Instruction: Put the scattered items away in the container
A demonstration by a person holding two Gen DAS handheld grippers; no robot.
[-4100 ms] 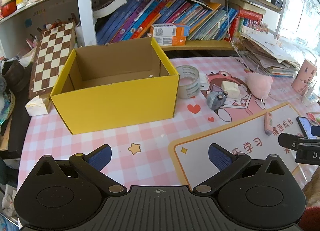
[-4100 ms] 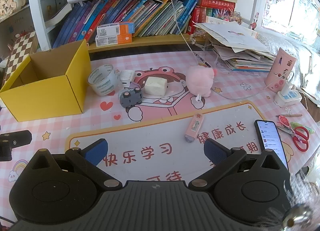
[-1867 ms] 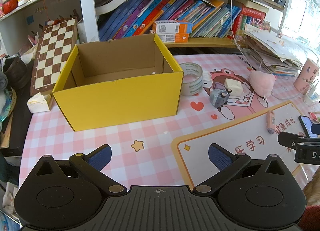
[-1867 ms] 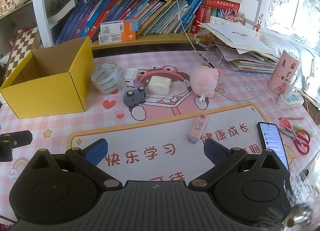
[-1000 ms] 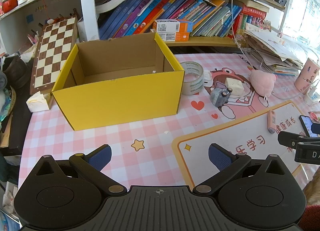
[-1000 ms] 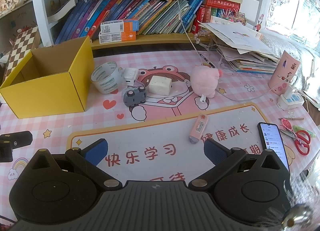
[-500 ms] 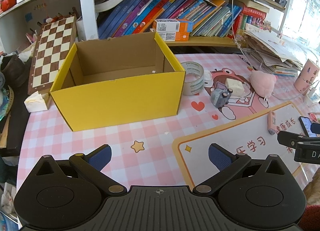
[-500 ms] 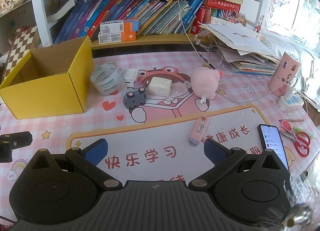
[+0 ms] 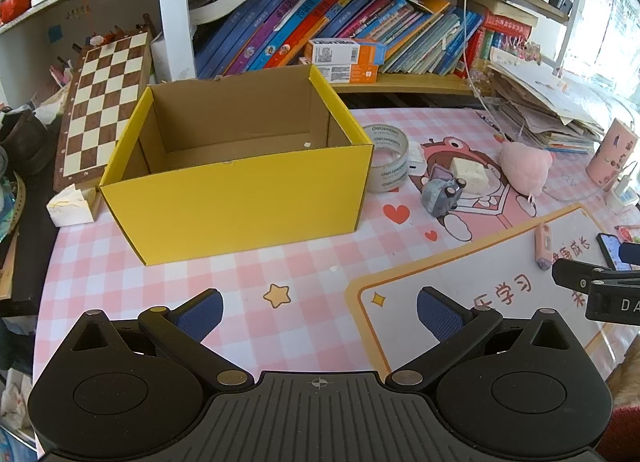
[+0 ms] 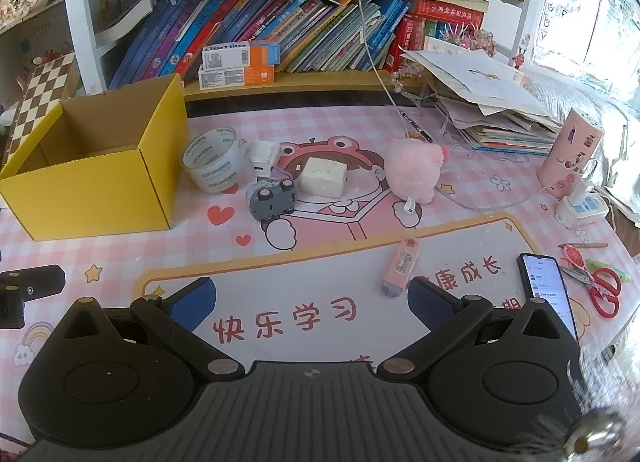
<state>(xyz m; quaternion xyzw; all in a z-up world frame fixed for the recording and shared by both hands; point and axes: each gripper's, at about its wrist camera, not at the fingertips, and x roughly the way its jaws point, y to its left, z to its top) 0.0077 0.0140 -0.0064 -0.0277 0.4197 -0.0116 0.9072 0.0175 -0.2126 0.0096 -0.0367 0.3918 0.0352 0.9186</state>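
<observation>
While the yellow box (image 9: 236, 198) stands empty at the left of the desk, the tape roll (image 10: 214, 164), pink plush (image 10: 414, 168), white block (image 10: 323, 177), toy car (image 10: 272, 200) and pink eraser (image 10: 402, 266) lie scattered to its right. Both the left gripper (image 9: 318, 308) and right gripper (image 10: 310, 298) hover wide apart, holding nothing. What seems a thin cord runs beside the plush, so lifting it might snag and drag neighbours.

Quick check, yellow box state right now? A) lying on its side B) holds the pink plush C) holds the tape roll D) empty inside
D: the left wrist view looks straight into the yellow box and shows only bare cardboard, while the tape roll and pink plush sit on the mat outside it.
</observation>
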